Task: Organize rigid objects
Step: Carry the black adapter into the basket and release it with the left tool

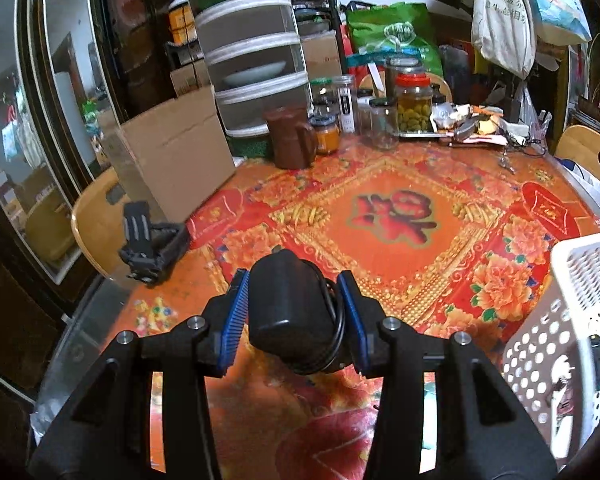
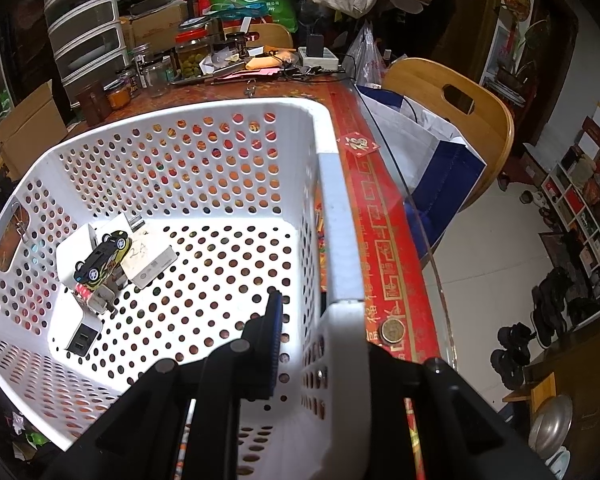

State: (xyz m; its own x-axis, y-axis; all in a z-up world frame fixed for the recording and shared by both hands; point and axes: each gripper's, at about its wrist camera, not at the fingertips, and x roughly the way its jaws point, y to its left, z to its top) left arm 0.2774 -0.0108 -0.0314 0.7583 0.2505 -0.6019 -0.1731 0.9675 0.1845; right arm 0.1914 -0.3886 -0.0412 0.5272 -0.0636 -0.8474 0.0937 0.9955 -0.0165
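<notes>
My left gripper [image 1: 296,308] is shut on a black power adapter [image 1: 288,312] with its cable coiled at its right side, held above the red patterned tablecloth [image 1: 392,216]. The white perforated basket [image 1: 572,320] stands at the right. My right gripper [image 2: 320,344] is shut on the basket's right wall [image 2: 340,248], one finger inside, the other outside. Inside the basket lie a black-and-yellow toy car [image 2: 102,256], a white card [image 2: 150,264] and a white USB charger [image 2: 80,332].
A black strap device [image 1: 152,244] lies at the table's left edge beside a cardboard sheet [image 1: 180,152]. Jars [image 1: 412,104], a brown mug [image 1: 290,136] and a drawer tower [image 1: 252,48] crowd the back. A coin [image 2: 392,330] lies near the right edge. A wooden chair [image 2: 452,100] with a bag stands at the right.
</notes>
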